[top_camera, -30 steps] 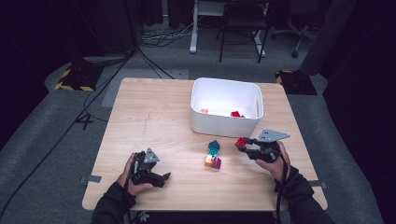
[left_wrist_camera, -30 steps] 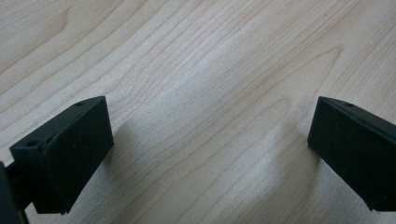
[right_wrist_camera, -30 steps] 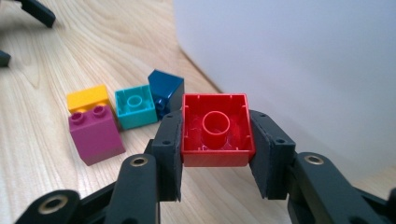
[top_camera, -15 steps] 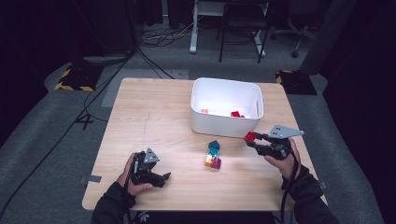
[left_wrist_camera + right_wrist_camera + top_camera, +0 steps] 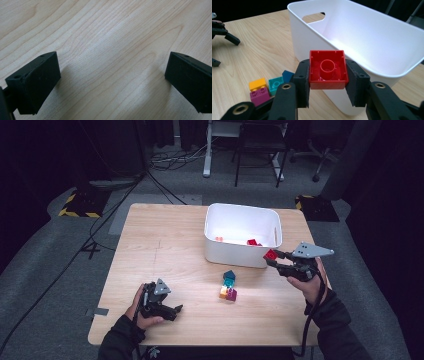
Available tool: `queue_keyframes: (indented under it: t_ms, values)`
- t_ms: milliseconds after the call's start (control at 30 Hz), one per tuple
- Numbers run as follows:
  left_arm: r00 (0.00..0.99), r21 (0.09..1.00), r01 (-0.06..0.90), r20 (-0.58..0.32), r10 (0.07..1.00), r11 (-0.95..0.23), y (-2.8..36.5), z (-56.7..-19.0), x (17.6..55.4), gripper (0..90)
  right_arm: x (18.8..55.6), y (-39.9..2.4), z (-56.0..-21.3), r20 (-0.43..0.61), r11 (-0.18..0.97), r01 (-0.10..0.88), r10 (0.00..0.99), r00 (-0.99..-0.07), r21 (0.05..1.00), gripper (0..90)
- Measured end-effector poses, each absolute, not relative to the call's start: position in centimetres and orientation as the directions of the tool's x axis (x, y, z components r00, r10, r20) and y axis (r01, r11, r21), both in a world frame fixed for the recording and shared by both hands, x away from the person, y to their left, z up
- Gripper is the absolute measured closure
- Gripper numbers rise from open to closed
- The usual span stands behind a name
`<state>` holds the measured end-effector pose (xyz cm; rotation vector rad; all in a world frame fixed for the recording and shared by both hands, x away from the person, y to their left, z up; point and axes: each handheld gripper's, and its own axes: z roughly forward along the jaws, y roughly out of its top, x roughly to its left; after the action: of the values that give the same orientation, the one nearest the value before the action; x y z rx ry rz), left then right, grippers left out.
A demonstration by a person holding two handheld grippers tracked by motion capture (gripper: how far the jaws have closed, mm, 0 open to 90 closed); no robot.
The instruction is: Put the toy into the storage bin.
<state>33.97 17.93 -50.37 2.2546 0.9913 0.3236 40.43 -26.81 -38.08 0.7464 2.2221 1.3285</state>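
Your right tongs (image 5: 327,82) are clamped on a red brick (image 5: 327,70), one jaw pressed to each side, its hollow underside facing the camera. In the high view those tongs (image 5: 274,259) hold the brick (image 5: 270,254) in the air just outside the near right corner of the white bin (image 5: 240,222), above the table (image 5: 165,250). Your left tongs (image 5: 176,310) rest near the table's front edge, jaws wide apart with bare wood between them. A small cluster of loose bricks (image 5: 228,286) lies between your two hands.
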Motion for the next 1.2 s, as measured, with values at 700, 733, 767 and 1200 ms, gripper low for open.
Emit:
queue_keyframes:
  t_ms: [700,733,767,1200]
  values:
    - [0.684,0.648,0.569,-0.032,0.729,-0.506,17.9,-50.4,34.0,0.3,41.8,-26.5,-34.8,-0.120,0.373,0.187,0.662,-0.739,0.909,59.3]
    - [0.684,0.648,0.569,-0.032,0.729,-0.506,17.9,-50.4,34.0,0.3,41.9,-26.5,-34.7,-0.125,0.378,0.183,0.660,-0.741,0.908,59.4]
    - [0.685,0.648,0.569,-0.032,0.728,-0.506,17.9,-50.4,34.0,0.3,42.0,-26.4,-34.6,-0.130,0.379,0.175,0.655,-0.744,0.909,59.3]
    - [0.684,0.648,0.569,-0.032,0.729,-0.506,17.9,-50.4,34.0,0.3,43.8,-25.5,-34.0,-0.118,0.380,0.193,0.658,-0.743,0.904,59.3]
